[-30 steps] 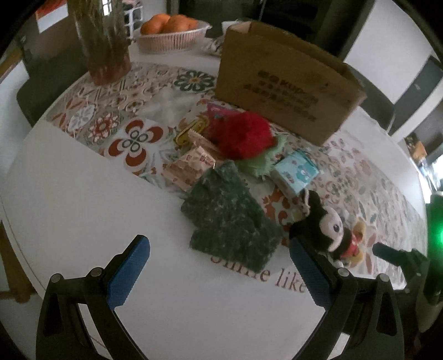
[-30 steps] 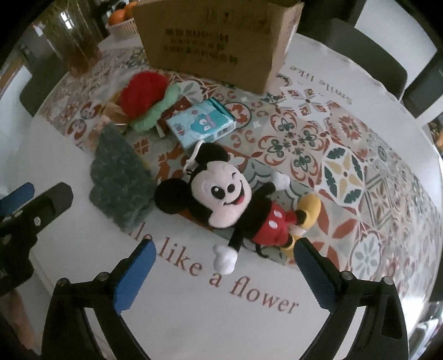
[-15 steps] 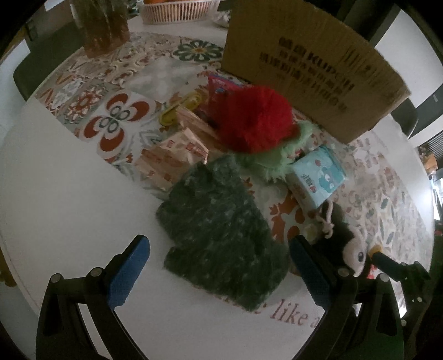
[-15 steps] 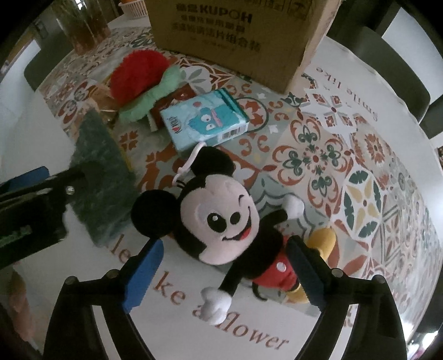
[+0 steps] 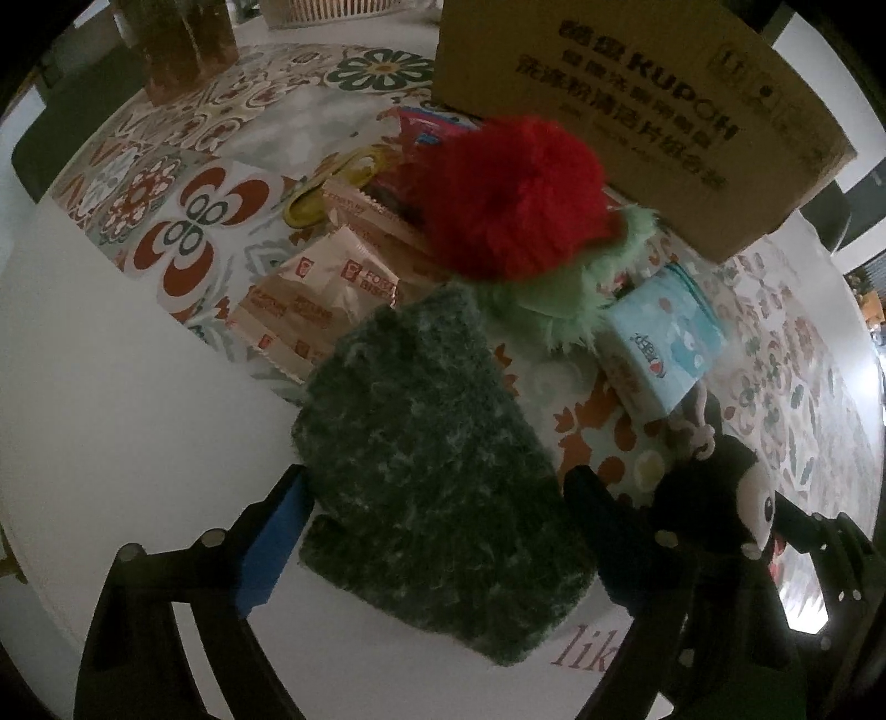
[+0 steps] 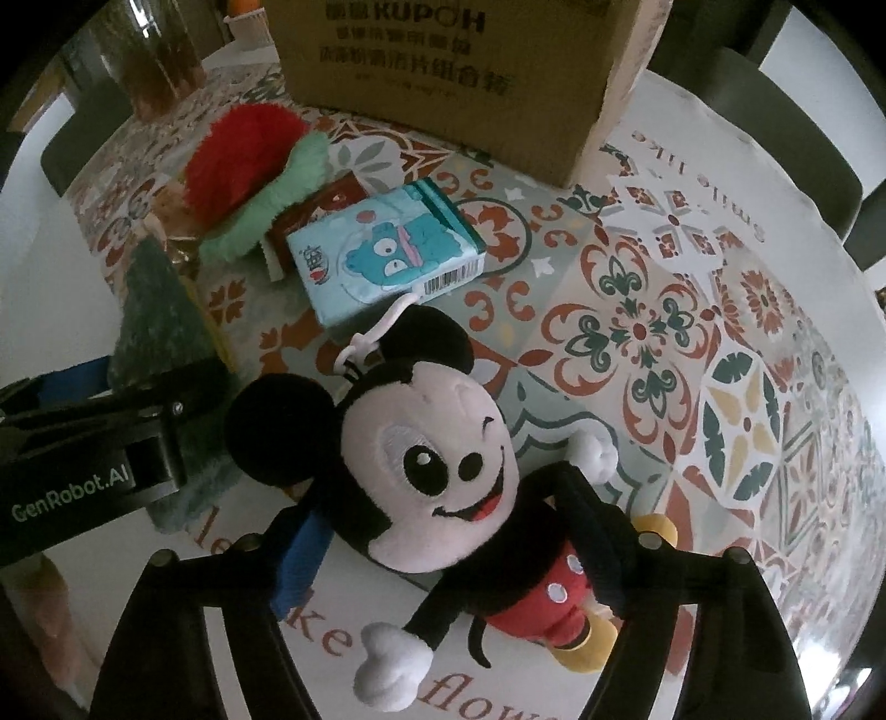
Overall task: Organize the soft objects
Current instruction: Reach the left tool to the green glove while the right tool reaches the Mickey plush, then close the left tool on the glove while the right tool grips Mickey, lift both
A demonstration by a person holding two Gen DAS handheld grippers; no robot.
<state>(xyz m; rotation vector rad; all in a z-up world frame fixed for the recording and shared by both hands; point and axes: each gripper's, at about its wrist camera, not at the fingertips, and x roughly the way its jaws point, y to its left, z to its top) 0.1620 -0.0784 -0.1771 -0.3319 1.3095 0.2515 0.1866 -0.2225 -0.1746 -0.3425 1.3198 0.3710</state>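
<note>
On the round table, spread with a patterned tile-print cloth, both grippers are being pointed steeply downward. The left gripper is being positioned over a dark green fuzzy cloth, whose near end is lying between the two fingers; its jaws are closing, and the blue pad is being shown right at the cloth's edge, though whether it is already pressing cannot be told. The right gripper is being closed around a Mickey Mouse plush, which is lying on its back by the printed lettering with its head and chest between the fingers; the fingers are seen close against its sides, but a firm grip cannot be told.

Just beyond the green cloth, a red and light-green plush is being seen resting on a heap of beige snack wrappers. Beside it, a pale blue tissue pack with a cartoon print is lying flat, touching the plush's ear loop. Behind these things, a brown cardboard box is standing upright. At the far left edge of the table, a glass vase is being partly shown. The left gripper's black body is being seen in the right wrist view, just beside the mouse's ear.
</note>
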